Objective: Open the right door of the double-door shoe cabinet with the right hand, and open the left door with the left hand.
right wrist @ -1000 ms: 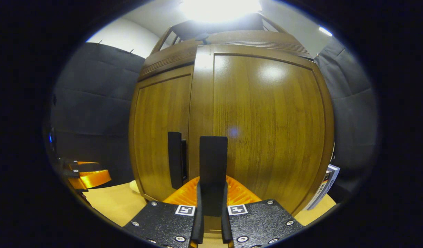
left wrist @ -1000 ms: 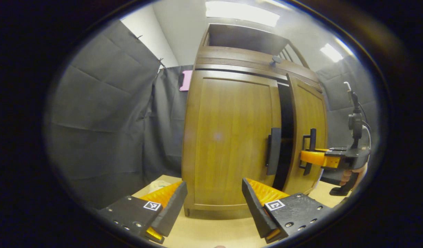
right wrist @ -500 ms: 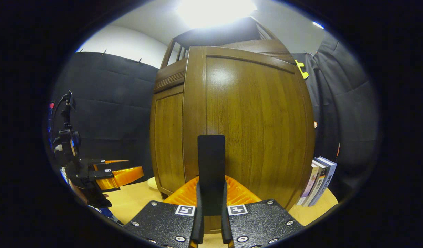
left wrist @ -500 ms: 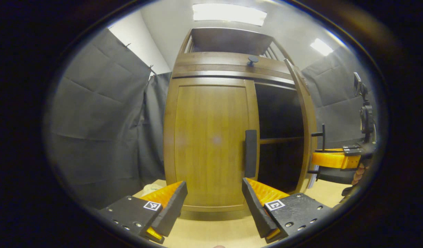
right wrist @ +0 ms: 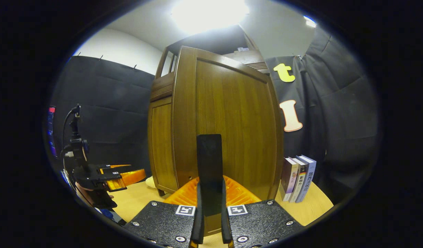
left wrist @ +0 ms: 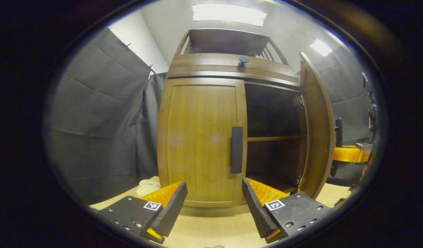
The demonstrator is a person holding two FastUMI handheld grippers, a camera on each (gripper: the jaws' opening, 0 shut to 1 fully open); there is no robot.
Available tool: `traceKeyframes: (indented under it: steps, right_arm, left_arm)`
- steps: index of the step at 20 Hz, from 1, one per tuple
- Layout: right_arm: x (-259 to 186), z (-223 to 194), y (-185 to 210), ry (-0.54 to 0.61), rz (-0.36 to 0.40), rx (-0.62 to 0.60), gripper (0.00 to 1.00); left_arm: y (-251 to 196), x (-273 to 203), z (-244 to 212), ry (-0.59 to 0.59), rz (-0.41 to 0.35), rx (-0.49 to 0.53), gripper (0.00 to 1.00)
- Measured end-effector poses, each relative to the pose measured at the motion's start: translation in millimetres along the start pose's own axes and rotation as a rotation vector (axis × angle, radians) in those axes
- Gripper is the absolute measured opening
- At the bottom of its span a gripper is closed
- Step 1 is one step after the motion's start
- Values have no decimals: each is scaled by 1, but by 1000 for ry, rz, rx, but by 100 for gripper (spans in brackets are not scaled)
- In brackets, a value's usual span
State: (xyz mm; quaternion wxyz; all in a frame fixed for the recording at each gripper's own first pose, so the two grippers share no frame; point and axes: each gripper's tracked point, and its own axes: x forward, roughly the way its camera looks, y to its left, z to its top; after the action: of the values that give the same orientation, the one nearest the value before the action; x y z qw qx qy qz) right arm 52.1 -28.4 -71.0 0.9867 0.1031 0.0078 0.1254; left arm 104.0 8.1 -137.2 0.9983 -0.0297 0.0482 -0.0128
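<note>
A brown wooden shoe cabinet (left wrist: 232, 67) stands on a light wooden table. Its right door (left wrist: 316, 131) is swung wide open, showing a dark inside with a shelf (left wrist: 273, 138). My right gripper (right wrist: 210, 210) is shut on that door's black handle (right wrist: 209, 162); this gripper (left wrist: 349, 154) is also seen past the door's edge in the left gripper view. The left door (left wrist: 201, 137) is closed, its black handle (left wrist: 237, 150) free. My left gripper (left wrist: 215, 203) hangs open in front of the left door, a little short of it; it (right wrist: 122, 175) also appears at the left of the right gripper view.
Three books (right wrist: 298, 179) stand upright on the table (left wrist: 215, 227) to the right of the cabinet. A pale crumpled thing (left wrist: 146, 186) lies by the cabinet's left foot. Black cloth walls close in both sides. A small dark knob (left wrist: 243, 60) sits on the cabinet's top front.
The right door has swung from slightly ajar to wide open, pulled by my right gripper. The left gripper has shifted so the left door now sits ahead of it.
</note>
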Motion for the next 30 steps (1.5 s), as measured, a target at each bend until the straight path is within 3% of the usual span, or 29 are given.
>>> traceKeyframes:
  steps: [9,10,19,21,22,23,27,29,30]
  right_arm:
    - [-33,-1,-27,-10,-77,14,19]
    - [-35,-1,-28,-9,-83,12,19]
    - [-55,2,-54,-16,-152,-8,19]
    - [-61,4,-67,-22,-186,-13,20]
    - [-63,4,-75,-24,-203,-16,19]
    - [-68,5,-82,-26,-218,-20,19]
    - [-77,7,-108,-15,-229,-26,18]
    - [-80,9,-121,-9,-220,-19,10]
    - [-83,12,-130,-15,-226,-10,13]
  left_arm:
    - [-3,-9,-6,27,13,-62,96]
    - [-3,-9,-5,23,14,-65,93]
    - [-2,-12,-8,30,23,-77,96]
    - [-3,-12,-9,35,27,-90,89]
    - [-4,-12,-10,40,25,-96,96]
    - [-4,-13,-11,45,24,-100,93]
    - [-5,-14,-14,67,30,-107,96]
    - [-6,-14,-16,75,27,-107,96]
    - [-6,-13,-16,78,27,-107,96]
